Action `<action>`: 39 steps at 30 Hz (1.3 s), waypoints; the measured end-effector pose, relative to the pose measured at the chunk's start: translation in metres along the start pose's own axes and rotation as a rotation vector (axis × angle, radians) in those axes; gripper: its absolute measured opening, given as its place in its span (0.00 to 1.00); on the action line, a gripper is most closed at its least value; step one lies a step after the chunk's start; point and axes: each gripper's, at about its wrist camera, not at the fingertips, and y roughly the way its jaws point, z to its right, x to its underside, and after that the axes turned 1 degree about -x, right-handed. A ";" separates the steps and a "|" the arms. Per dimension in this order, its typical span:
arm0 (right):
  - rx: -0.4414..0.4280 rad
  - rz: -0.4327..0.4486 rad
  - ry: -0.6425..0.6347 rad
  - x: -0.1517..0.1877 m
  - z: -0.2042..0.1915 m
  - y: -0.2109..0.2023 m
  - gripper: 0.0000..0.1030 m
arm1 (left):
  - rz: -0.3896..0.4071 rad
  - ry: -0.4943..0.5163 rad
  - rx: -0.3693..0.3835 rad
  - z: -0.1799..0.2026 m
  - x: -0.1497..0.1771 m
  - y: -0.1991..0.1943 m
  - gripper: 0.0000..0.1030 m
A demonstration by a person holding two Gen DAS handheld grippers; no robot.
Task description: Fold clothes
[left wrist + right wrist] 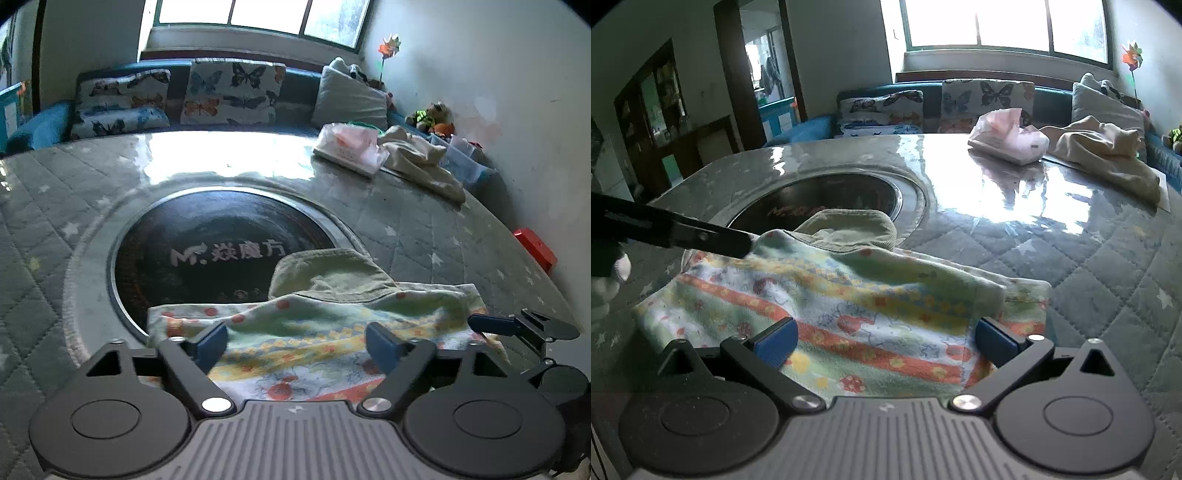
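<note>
Both your grippers, left gripper (297, 341) and right gripper (886, 341), gape wide over the near patterned garment (820, 295), gripping nothing.

My right gripper (886, 341) hangs open over the patterned cloth (849, 295) on the quilted table (1108, 266)
</note>
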 end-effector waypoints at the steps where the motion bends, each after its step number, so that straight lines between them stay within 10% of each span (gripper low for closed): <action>1: 0.001 -0.005 0.001 -0.001 0.000 0.000 1.00 | 0.010 0.004 -0.009 -0.001 0.001 -0.003 0.93; 22: -0.239 -0.007 -0.369 -0.022 -0.143 -0.016 0.98 | 0.078 -0.146 -0.187 -0.086 0.011 -0.055 1.00; 39: -0.264 -0.097 -0.589 -0.007 -0.213 0.028 0.25 | -0.031 -0.330 -0.049 -0.109 0.037 -0.058 0.71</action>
